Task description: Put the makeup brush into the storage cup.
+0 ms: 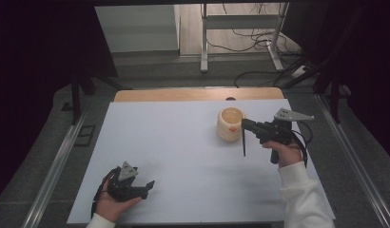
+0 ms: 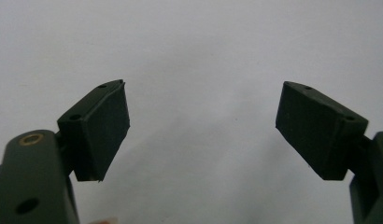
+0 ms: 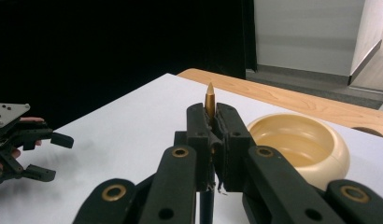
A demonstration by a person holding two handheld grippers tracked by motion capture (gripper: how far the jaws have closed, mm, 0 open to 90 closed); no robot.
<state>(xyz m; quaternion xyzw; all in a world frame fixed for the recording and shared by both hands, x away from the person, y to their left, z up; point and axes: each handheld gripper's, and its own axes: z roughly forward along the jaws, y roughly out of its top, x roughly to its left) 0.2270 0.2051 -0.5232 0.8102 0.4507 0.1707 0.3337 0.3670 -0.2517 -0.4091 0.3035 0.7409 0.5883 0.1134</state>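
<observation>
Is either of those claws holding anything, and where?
The right gripper pinches a slim dark pen just below its gold tip; the left gripper holds nothing.

The pen point(image 3: 210, 100) has a gold tip and a dark body. The cup point(image 1: 230, 123) is cream yellow with a small red mark. The counter point(image 1: 183, 152) is white with a light wood edge. Each hand-held gripper point(image 3: 210, 135) is black

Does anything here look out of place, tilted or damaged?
Nothing stands out. The cup stands upright on the white table, and nothing is spilled. The right gripper holds a pen upright beside it. The left gripper is open.
</observation>
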